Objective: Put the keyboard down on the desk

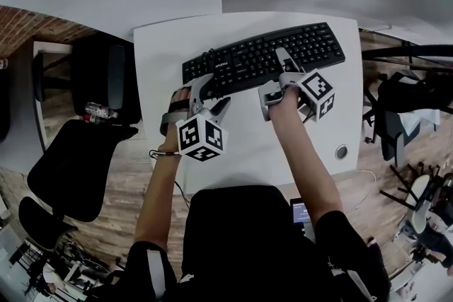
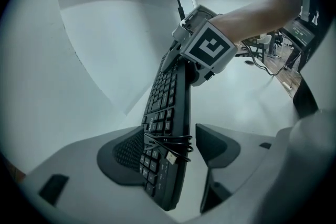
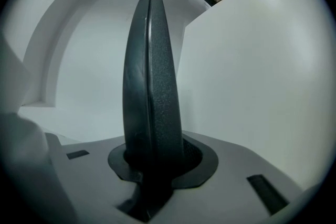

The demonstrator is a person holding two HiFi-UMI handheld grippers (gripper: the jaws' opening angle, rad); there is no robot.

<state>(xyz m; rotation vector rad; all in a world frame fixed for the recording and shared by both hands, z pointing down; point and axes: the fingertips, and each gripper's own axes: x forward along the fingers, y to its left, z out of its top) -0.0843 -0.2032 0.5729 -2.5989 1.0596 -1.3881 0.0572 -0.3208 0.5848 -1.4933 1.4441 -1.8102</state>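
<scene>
1. The keyboard (image 1: 265, 56) lay on the far half of the white surface (image 1: 248, 141).
2. The left claw (image 1: 214, 90) gaped wide around the keyboard's left end, with its pads not pressing.
3. The right claw (image 1: 274, 74) was clamped on the keyboard's near edge.

Grey left gripper (image 1: 210, 93) and right gripper (image 1: 275, 76), black-and-white marker cubes (image 1: 202, 138); black short-sleeved top (image 1: 241, 237).

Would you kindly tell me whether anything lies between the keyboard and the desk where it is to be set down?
Nothing loose shows on the desk under or around the keyboard. Only its own cable, wound round the end that sits between the left gripper's open jaws, may lie beneath it there.
</scene>
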